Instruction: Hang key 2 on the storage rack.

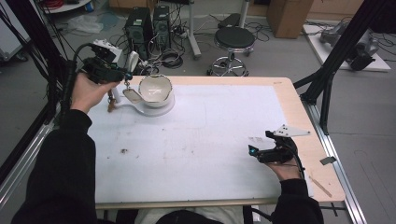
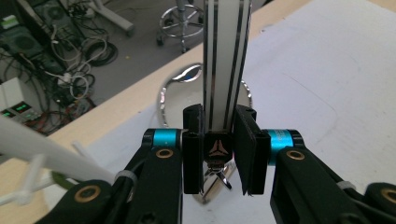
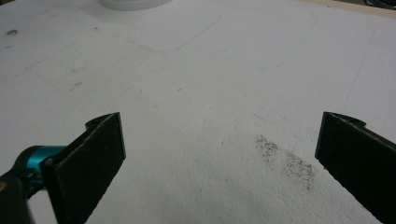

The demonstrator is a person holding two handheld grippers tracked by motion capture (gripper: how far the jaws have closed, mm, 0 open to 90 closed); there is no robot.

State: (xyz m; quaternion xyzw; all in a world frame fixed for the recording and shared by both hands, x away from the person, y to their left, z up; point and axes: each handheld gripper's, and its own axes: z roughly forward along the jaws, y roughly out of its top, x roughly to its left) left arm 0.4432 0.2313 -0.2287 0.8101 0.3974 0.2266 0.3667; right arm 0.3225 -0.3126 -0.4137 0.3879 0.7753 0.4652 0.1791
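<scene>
A white bowl stands on a white saucer at the table's far left. My left gripper is held above the table just left of the bowl. It is shut on the white, black-striped handle of a round chrome-rimmed scoop, whose head hangs beside the bowl. A small key ring dangles from the handle's near end. My right gripper rests on the white mat near the front right; in its own view the right gripper is open, nothing between the jaws.
A dark smudge marks the mat by the right gripper. A small brown item and a white rod lie left of the saucer. Beyond the table stand a stool, computer towers and cables. Black frame posts flank the table.
</scene>
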